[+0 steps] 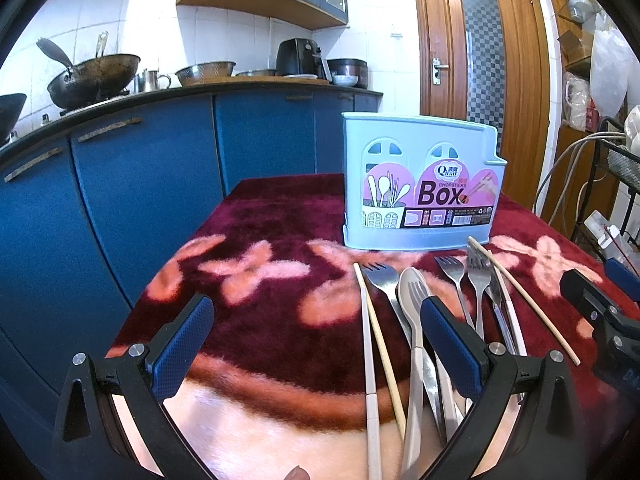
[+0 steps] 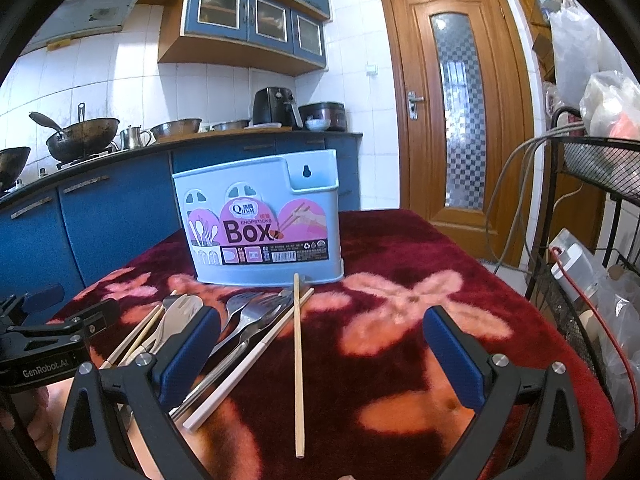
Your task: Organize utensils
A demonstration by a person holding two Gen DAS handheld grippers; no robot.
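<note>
A kitchen table under a plush maroon floral cloth (image 2: 400, 240): my two grippers hover above a loose spread of cutlery, with the pale blue chopsticks box (image 2: 260, 220) standing upright at the far side, nothing visible in it from here.

My right gripper (image 2: 320, 344) is spread wide and holds nothing; a lone bamboo chopstick (image 2: 297, 360) lies between its fingers, pointing at the box. My left gripper (image 1: 316, 344) is likewise wide open and empty, its right finger over the heap of forks (image 1: 464, 276) and the grey spoon (image 1: 414, 292); a white-handled chopstick (image 1: 366, 340) lies at the heap's left edge.

Sorting has not begun, I judge. The single chopstick looks the easiest first pick, since it lies clear of the pile for most of its length. I would lower the right gripper straight down, turn it so the fingers close across the stick near its middle, and press lightly into the pile of the cloth, which may let a thin stick sink or roll. Then lift level and drop it tip-down into the box, steadying the box with the left gripper should it tip.
</note>
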